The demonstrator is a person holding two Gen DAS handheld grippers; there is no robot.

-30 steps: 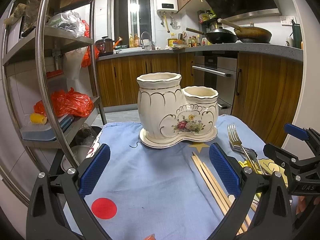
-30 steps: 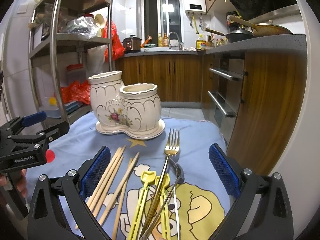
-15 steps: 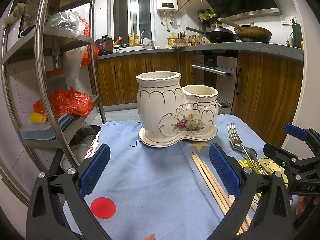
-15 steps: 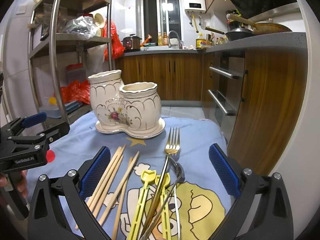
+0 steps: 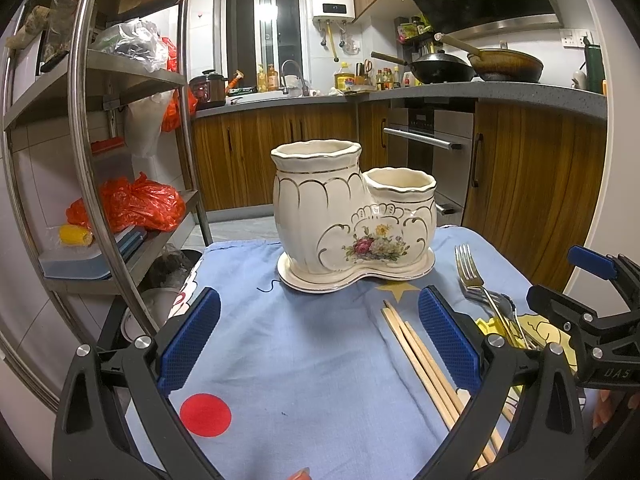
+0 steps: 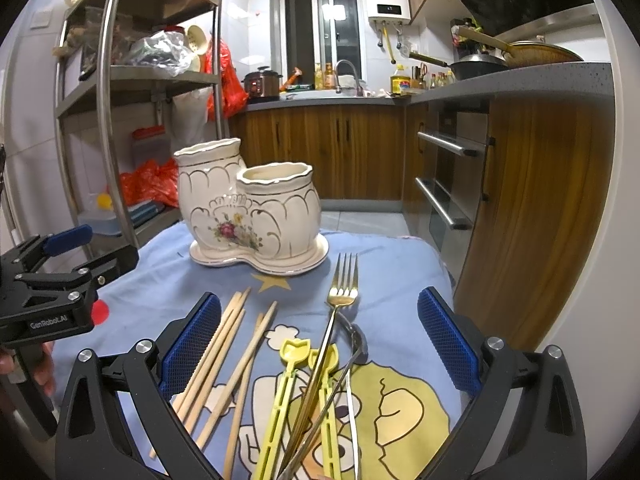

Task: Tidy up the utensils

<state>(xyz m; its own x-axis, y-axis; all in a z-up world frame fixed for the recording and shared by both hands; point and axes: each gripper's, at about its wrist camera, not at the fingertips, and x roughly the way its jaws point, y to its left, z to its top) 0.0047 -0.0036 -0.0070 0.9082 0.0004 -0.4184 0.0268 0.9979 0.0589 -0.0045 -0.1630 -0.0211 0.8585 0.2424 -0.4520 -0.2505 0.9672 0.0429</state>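
Both grippers are spread wide with nothing in them. The left gripper [image 5: 320, 344] hangs over bare blue cloth [image 5: 304, 344], blue pads well apart, a red dot printed on the cloth just below it. The right gripper [image 6: 320, 344] is the same deal, fingers apart, sitting right above the utensil pile.

The pile lies loose on the cloth, closest to the right gripper: two yellow plastic utensils [image 6: 280, 396] side by side over the cartoon print, a gold fork [image 6: 342, 280] lying across them with its tines pointing away from the camera, and what looks like a spoon [image 6: 356, 340] tucked under the fork's handle (hard to tell exactly). There's a thin silvery piece in there too, but I can't make out what it is. Just left of that, a bunch of wooden chopsticks [image 6: 228, 344] fanned out, tips aimed toward the holder. From the left wrist view some of the same chopsticks run partly behind the left gripper's right-side finger.

Further back, standing upright on the cloth, is the cream ceramic utensil holder [image 5: 352, 220], two joined cups on one base, taller one on the left, floral decal on the front. Both cups look empty from here.

Behind all that: a metal shelf rack [image 5: 100, 128] on the left with red plastic bags, wooden kitchen cabinets [image 6: 344, 152], and a wok [image 5: 440, 68] on the counter.
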